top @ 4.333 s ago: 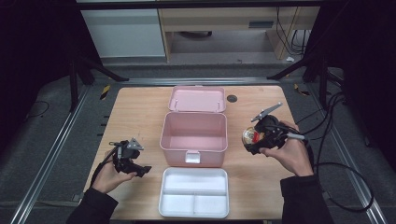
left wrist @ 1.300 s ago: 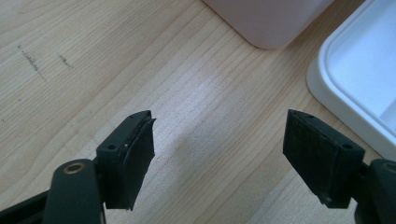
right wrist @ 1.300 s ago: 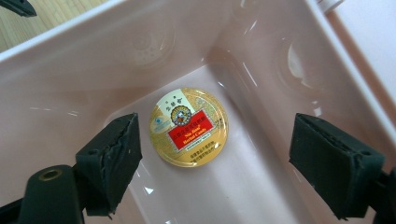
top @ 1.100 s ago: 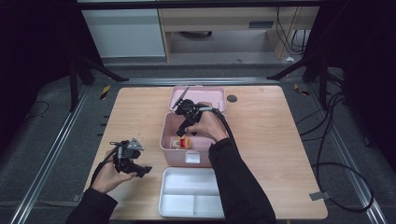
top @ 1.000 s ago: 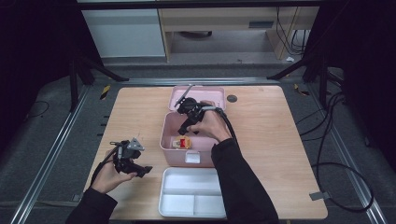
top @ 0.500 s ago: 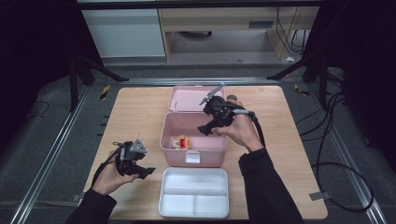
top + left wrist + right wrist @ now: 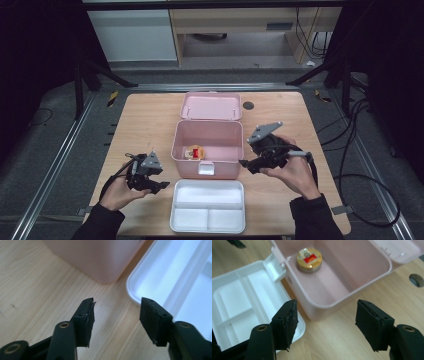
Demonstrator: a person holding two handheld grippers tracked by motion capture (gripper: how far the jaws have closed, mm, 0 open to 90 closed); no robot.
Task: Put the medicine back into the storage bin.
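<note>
The tin (image 7: 194, 152) lay in the pink box (image 7: 207, 148) at mid-frame, while the right tongs (image 7: 248, 161) stood spread and empty beside it, and the left tongs (image 7: 162, 185) idled spread at lower left.

Spotted near the far right edge of the wooden table (image 7: 145, 125): a dark round hole (image 7: 248, 105). Noted on the floor: black cables (image 7: 361, 167) right, a yellow-black tool (image 7: 113, 98) far left.
</note>
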